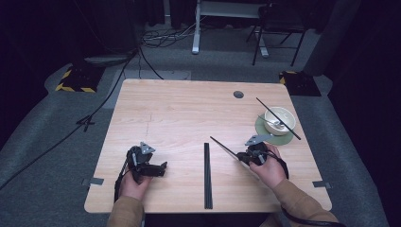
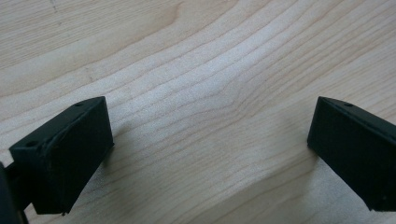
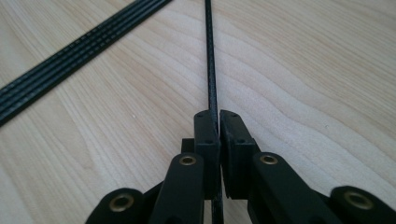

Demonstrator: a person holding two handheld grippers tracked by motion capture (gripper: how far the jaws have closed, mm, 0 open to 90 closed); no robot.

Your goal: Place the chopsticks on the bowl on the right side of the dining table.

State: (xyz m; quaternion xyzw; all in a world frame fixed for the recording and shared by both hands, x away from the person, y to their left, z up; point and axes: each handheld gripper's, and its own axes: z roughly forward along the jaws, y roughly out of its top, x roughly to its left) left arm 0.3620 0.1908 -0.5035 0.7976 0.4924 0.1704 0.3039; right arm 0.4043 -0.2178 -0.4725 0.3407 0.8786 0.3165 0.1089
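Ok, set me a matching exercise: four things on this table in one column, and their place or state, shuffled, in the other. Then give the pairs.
Things:
1. left gripper
2. right gripper
3. bowl
4. bundle of black sticks

States:
A. lies flat at the table's middle, near the front edge
B. jaws wide apart over bare wood
C. sits on a green mat at the right
D. jaws closed on a thin black stick

Pairs: 1-B, 2-D, 3-C, 4-A

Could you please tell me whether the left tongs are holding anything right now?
No, the left tongs stand wide open in the left gripper view, with nothing but bare wooden table between the jaws.
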